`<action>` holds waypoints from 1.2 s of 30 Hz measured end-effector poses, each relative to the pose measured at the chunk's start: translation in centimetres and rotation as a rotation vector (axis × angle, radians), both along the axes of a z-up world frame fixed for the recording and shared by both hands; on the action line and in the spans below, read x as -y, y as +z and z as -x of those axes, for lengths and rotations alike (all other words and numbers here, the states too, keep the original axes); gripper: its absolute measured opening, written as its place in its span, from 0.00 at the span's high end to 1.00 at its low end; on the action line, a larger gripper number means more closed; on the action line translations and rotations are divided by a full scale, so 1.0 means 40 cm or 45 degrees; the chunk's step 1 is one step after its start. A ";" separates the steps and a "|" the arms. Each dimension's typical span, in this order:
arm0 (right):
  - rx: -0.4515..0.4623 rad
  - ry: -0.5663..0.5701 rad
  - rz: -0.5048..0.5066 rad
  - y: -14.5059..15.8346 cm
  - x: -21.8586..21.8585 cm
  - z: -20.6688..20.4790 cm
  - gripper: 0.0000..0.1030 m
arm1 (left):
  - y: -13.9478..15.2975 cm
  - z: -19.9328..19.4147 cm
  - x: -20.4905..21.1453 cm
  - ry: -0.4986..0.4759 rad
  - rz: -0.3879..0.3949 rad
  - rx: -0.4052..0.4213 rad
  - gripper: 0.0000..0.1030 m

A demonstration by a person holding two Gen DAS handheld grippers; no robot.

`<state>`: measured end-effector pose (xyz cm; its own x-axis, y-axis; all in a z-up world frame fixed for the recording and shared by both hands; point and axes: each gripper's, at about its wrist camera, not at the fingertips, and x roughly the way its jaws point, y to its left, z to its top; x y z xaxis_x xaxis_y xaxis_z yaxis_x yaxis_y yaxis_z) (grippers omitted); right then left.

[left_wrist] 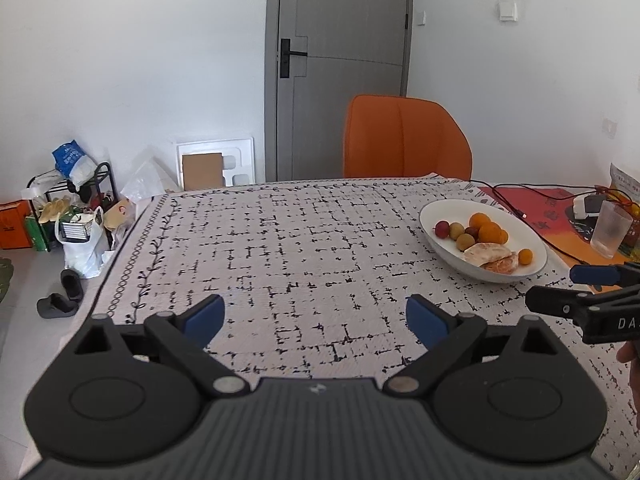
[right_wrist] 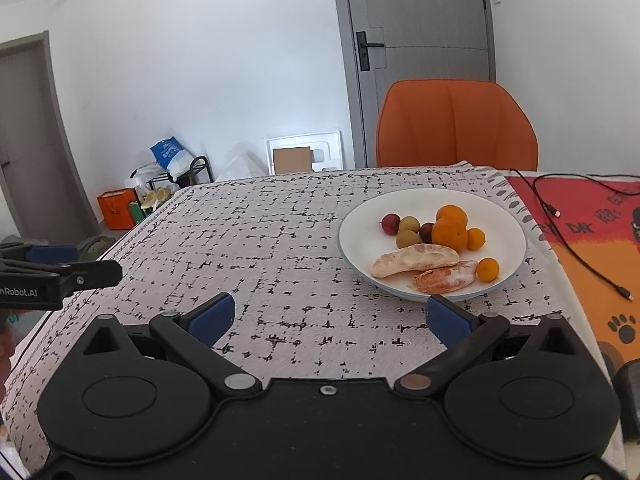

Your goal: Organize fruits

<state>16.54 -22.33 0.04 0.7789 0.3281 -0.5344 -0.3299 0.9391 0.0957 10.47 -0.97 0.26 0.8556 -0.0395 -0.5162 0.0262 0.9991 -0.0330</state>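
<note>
Your fruits all sit piled in the white plate (right_wrist: 356, 216): oranges (right_wrist: 451, 229), a red plum (right_wrist: 390, 223), greenish longans (right_wrist: 409, 224), and two peeled pomelo segments (right_wrist: 414, 259) lying flat up front.

right tongs (left_wrist: 560, 292) cut off at frame edge, glass (left_wrist: 610, 230) partly cropped, plate's (right_wrist: 516, 220) near rim hidden behind blue pad

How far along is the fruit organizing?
Looks done or nearly so: all visible fruit, oranges and pomelo segments included, sits in the white plate. In hand: nothing; left gripper and right gripper are open, empty. Left: no loose fruit visible on the tablecloth.
</note>
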 end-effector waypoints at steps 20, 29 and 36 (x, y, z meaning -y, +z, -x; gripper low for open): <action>0.065 0.067 -0.009 0.084 -0.038 0.126 0.00 | 0.068 0.138 -0.031 0.037 0.007 0.050 0.00; 0.077 0.069 -0.019 0.103 -0.036 0.174 0.00 | 0.071 0.196 -0.030 0.052 0.027 0.073 0.00; 0.083 0.056 -0.033 0.102 -0.025 0.212 0.00 | 0.052 0.226 -0.026 0.055 0.031 0.066 0.00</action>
